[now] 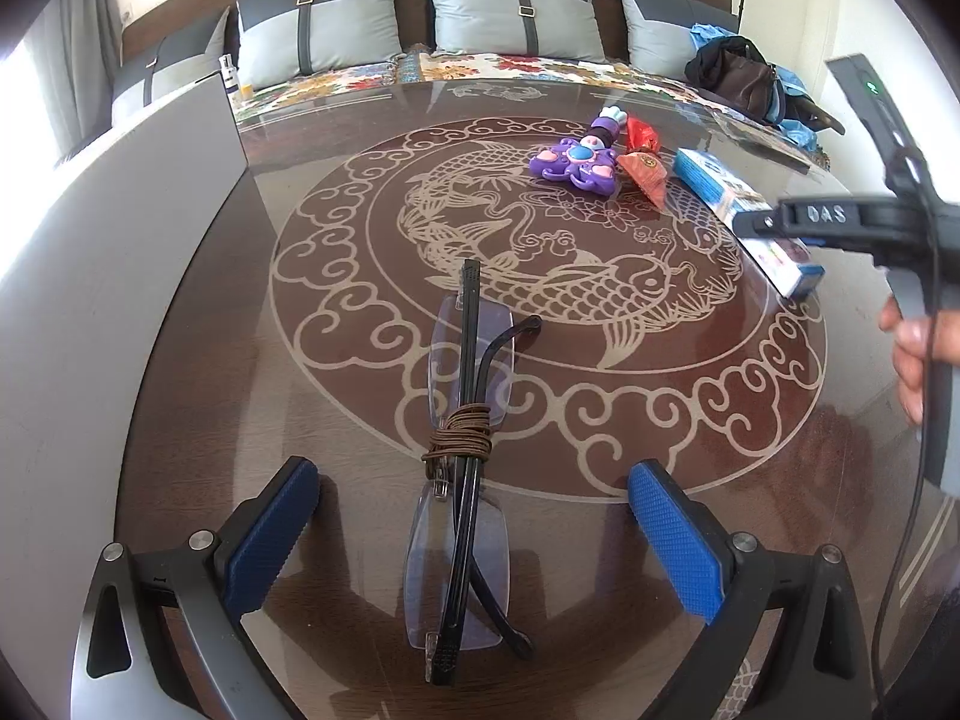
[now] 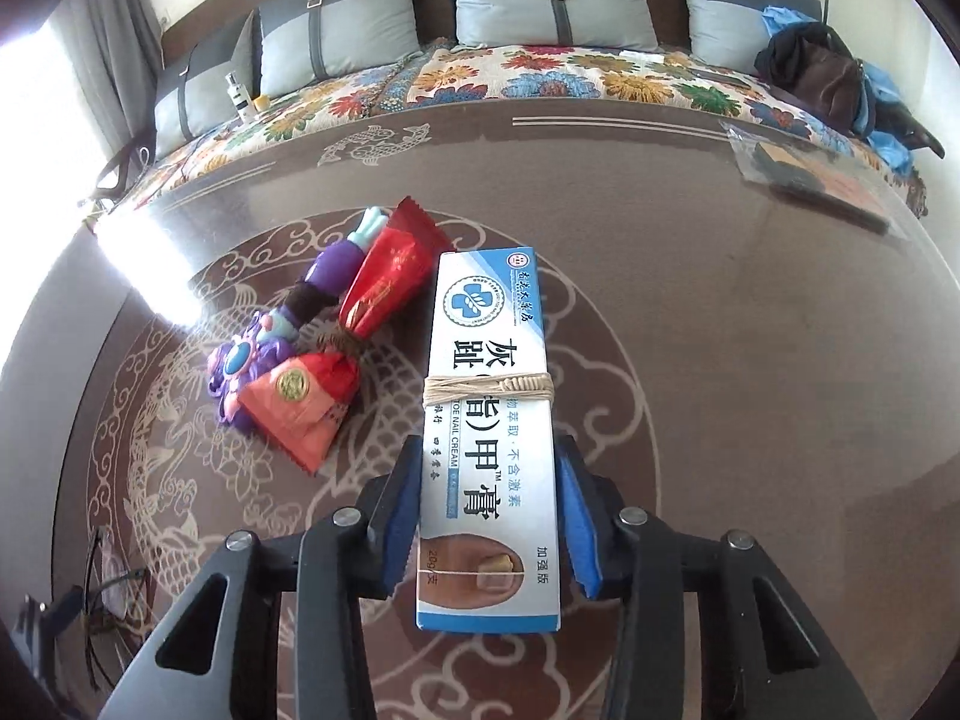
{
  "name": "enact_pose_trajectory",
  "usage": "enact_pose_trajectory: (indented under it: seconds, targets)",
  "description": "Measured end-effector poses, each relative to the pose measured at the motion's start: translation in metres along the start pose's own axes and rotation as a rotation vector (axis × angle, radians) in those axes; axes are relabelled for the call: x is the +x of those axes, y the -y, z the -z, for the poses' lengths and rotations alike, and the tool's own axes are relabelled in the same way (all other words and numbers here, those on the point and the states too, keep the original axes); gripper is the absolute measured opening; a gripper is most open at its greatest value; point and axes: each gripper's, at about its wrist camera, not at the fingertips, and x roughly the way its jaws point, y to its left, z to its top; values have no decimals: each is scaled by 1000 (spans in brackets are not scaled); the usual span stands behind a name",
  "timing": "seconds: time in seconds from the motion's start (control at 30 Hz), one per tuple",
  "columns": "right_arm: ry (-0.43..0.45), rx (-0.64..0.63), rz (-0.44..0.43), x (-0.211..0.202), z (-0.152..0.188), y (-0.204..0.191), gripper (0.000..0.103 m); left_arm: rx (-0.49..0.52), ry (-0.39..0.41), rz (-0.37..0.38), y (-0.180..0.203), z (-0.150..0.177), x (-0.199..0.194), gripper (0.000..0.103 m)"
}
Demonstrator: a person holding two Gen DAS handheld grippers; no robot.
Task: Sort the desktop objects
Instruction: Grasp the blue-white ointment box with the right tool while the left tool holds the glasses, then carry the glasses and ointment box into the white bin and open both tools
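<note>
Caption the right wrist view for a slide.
Right gripper closed on the toe nail cream box, beside a red snack packet and purple toy.

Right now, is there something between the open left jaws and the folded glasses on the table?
Nothing visible. The folded glasses lie on the table directly between the left gripper pads, with bare glass on both sides. The toy, packets and box lie farther away.

Daylight floods from the left, perhaps a window, blowing out glare across the glass table (image 2: 690,252); fisheye edges bend darkly.
</note>
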Motion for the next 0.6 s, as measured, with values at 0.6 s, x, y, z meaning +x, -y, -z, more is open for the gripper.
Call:
enact_pose_trajectory:
  seconds: [0.6]
  targets:
    - [-27, -128, -63, -90, 152, -22, 79, 116, -167, 77, -8, -12, 3, 103]
